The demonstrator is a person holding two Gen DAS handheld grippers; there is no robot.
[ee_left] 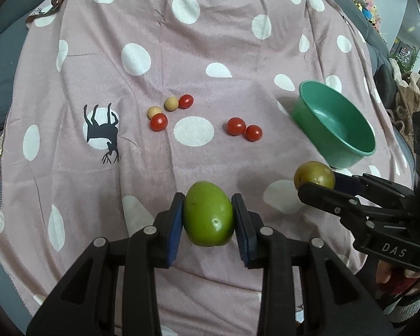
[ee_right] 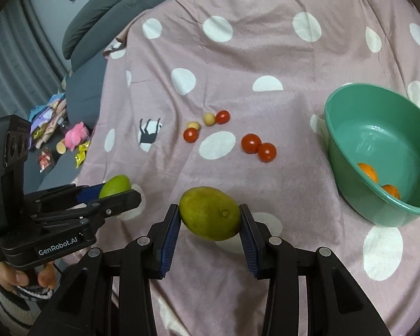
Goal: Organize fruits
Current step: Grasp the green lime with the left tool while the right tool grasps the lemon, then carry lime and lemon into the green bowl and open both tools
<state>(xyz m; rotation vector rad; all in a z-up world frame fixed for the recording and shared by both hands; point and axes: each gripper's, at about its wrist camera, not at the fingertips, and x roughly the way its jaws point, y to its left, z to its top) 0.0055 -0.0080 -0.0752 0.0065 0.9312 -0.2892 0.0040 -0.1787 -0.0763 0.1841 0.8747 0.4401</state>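
Two fruits are held above the blanket's (ee_left: pixel 210 56) near edge: the left claw (ee_left: pixel 208 218) clamps a green fruit (ee_left: pixel 208 214), the right claw (ee_right: pixel 210 218) a yellow-green mango (ee_right: pixel 209 213). Smooth round skins could slip before reaching the green bowl (ee_right: pixel 350 168) by the right edge.

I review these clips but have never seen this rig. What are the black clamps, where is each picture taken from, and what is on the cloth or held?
No robot: a person holds two hand grippers, each with a fisheye camera looking along its fingers. In the left camera's picture, the left gripper clamps a green fruit. In the right camera's picture, the right gripper clamps a yellow-green mango. On the polka-dot blanket lie red cherry tomatoes, two small tan fruits, and a green bowl holding orange fruit.
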